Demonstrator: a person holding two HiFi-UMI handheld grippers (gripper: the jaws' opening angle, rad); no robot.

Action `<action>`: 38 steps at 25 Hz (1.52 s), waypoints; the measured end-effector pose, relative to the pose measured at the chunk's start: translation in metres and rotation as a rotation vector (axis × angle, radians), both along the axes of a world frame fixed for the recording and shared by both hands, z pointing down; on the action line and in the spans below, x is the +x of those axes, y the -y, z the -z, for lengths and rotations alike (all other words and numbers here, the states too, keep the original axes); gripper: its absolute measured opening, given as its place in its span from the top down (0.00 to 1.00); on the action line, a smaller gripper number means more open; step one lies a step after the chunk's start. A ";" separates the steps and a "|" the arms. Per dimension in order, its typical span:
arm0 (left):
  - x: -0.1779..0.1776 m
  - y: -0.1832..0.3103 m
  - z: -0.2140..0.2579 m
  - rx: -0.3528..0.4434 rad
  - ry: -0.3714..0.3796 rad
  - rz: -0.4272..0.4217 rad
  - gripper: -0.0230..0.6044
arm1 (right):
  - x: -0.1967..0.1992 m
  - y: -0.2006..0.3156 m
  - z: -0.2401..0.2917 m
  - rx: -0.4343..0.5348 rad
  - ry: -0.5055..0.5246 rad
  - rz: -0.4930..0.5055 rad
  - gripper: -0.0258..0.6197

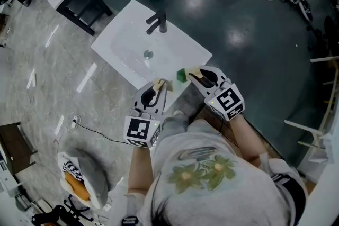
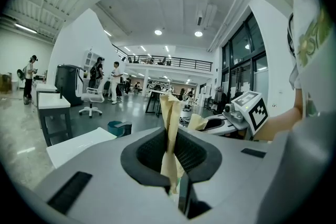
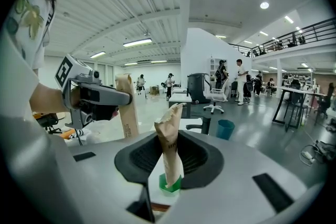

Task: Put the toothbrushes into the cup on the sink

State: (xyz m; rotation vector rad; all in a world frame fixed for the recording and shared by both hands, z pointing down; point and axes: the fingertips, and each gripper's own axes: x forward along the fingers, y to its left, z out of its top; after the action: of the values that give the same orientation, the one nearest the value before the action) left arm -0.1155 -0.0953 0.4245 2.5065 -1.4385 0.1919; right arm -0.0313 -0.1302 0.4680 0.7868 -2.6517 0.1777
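- Noted the small green plastic cup (image 1: 181, 75) on the near right corner of the white rectangular ceramic sink (image 1: 122, 39).
- Gripped a tan paper-wrapped toothbrush (image 3: 169, 149) upright in the right gripper (image 1: 193, 75), with jaws narrowed onto the wrapper and the lower end apparently just inside the cup's rim; judged nearly placed, with only the release left.
- Clamped a second tan paper-wrapped toothbrush (image 2: 169, 128) in the left gripper (image 1: 159, 84), with jaws almost together on it, at the sink's near edge and outside the cup.
- Counted neither as delivered yet.
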 end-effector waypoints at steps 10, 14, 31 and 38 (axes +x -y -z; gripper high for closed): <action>-0.004 0.007 -0.009 -0.007 -0.005 0.001 0.89 | -0.002 0.009 -0.021 -0.022 -0.023 0.001 0.81; -0.005 0.008 -0.007 -0.010 -0.007 0.005 0.89 | -0.005 0.010 -0.024 -0.019 -0.019 0.007 0.81; -0.010 0.026 -0.025 -0.037 -0.012 -0.015 0.89 | -0.011 0.022 -0.057 -0.054 -0.061 0.000 0.81; -0.011 0.028 -0.032 -0.066 -0.021 -0.017 0.89 | -0.015 0.023 -0.072 -0.056 -0.086 0.004 0.81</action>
State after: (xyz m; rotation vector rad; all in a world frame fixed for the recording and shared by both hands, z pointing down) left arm -0.1266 -0.1230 0.4570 2.4612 -1.3800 0.2126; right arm -0.0458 -0.1532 0.5401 0.7537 -2.5564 0.2109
